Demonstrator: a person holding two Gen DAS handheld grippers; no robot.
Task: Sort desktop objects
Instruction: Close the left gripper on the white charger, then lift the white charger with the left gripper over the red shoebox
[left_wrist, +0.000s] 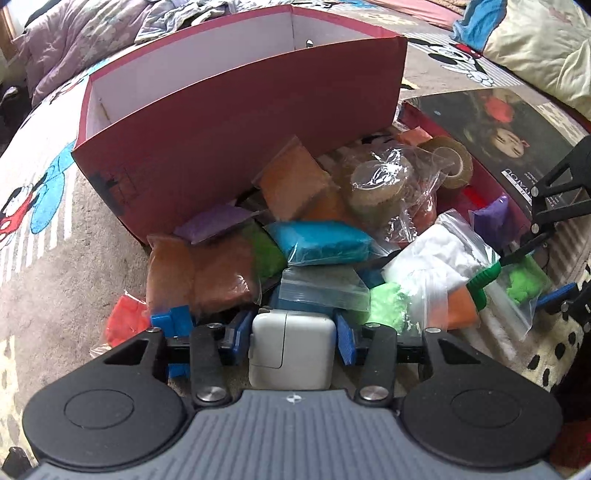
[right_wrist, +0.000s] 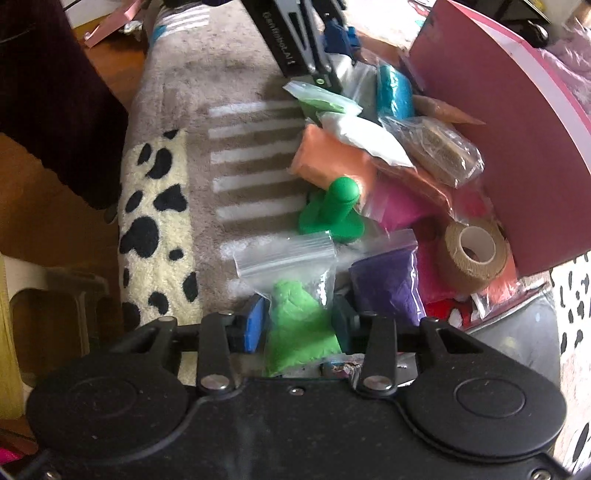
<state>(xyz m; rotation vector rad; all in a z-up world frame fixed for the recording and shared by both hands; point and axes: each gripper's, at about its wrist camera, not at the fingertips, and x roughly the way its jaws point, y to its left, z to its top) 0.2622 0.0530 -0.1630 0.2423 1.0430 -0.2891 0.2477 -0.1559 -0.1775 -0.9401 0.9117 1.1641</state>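
- The blanket on the bed carries everything you're sorting.
- The red cardboard box stands open-topped right behind the pile of bags.
- A blue bag lies atop the pile, beside a bagged tape roll.
- Your left hand-held gripper has its blue pads against both sides of the white charger, at the pile's near edge.
- Your right hand-held gripper is clamped on the green clay bag, beside a purple bag and a green plastic piece.

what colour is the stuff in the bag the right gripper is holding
Bright green, in a clear zip bag; the right wrist view shows it best.
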